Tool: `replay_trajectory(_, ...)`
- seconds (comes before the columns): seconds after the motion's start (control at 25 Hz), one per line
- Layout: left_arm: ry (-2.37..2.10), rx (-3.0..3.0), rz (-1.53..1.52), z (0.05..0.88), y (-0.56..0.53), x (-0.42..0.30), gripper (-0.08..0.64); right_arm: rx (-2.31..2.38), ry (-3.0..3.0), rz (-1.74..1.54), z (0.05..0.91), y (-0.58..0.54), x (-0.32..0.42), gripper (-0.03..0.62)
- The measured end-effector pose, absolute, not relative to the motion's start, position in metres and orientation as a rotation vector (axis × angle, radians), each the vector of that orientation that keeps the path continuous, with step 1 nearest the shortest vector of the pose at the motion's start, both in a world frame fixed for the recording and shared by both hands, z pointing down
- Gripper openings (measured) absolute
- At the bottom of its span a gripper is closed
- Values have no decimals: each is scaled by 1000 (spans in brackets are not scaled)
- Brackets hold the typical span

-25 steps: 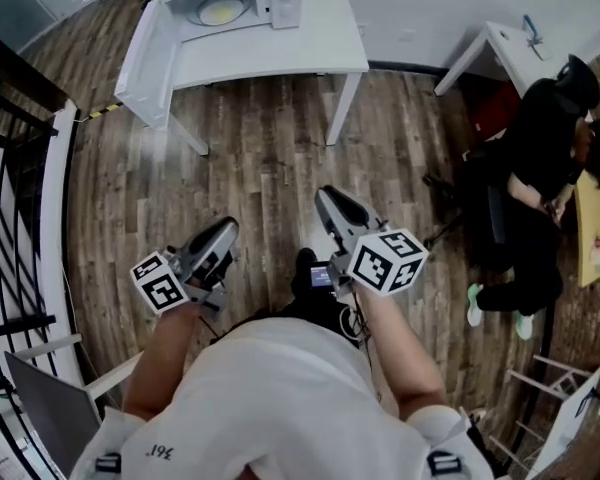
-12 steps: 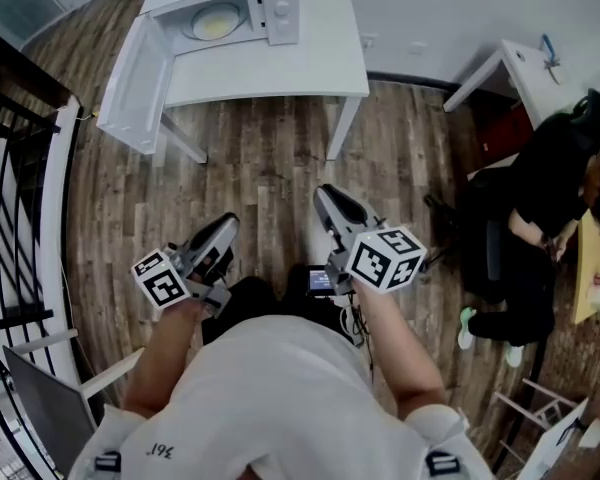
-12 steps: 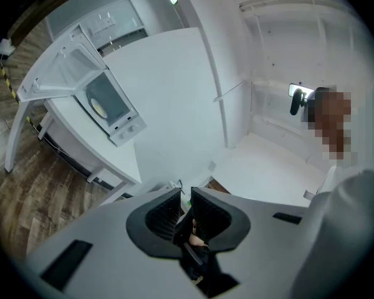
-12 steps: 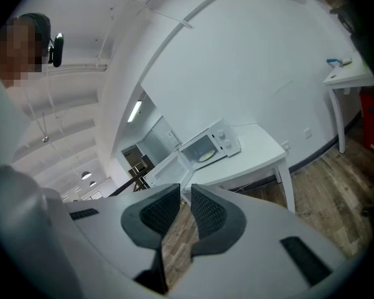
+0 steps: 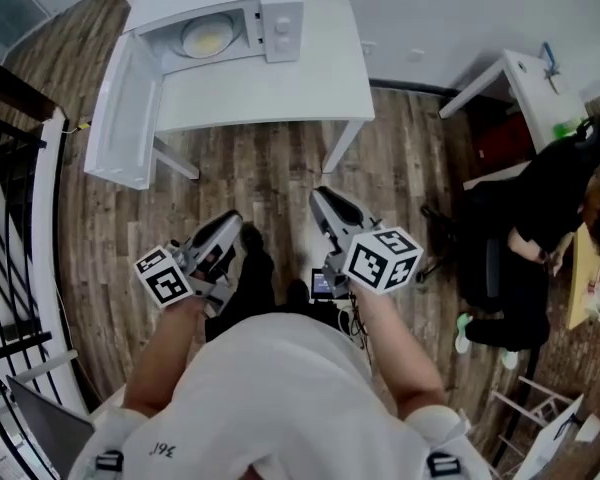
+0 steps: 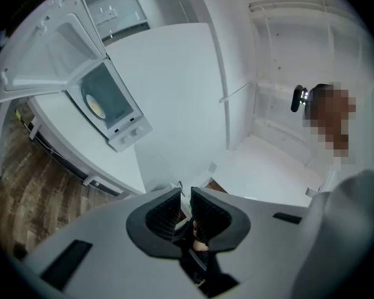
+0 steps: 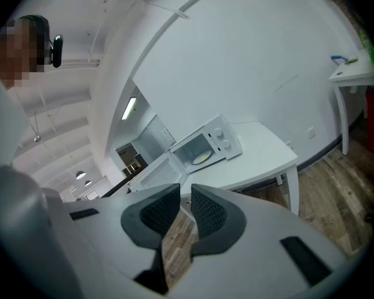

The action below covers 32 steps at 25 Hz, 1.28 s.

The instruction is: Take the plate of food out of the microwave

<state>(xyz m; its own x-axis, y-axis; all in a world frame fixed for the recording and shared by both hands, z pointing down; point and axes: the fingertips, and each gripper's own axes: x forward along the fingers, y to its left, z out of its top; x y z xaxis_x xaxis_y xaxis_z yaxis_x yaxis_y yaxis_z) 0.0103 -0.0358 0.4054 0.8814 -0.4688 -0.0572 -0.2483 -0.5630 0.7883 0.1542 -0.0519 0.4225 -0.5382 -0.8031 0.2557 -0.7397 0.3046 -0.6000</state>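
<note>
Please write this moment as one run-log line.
microwave: door open | plate: inside | left tongs: empty, apart | right tongs: empty, apart

A white surface point(image 5: 315, 73) on slim white legs stands on a wood-plank floor point(image 5: 270, 168). The only thing directly on it is a white microwave point(image 5: 280, 18), set at its back left part. The microwave's door point(image 5: 120, 118) hangs wide open and reaches out past the surface's left end, over the floor. To the right of the microwave and in front of it the top is bare white. Well to the right of the microwave a second, smaller white surface point(image 5: 520, 68) stands on the same floor, with a small blue object point(image 5: 548, 53) lying on it. Farther right of the microwave, a dark chair point(image 5: 490, 243) with a seated person point(image 5: 545, 208) rests on the planks.
</note>
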Motion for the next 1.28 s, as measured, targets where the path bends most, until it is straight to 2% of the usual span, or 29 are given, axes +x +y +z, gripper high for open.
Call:
replay_trajectory(0.52,-447,2192,-290,403,-201,-27,54,-1573,2418,-1088,423,-199,113,52)
replay_trajectory(1.28,-667,2123,-293,424,-297,-49,54,-1453,2547,-1173,439,-306,90,52)
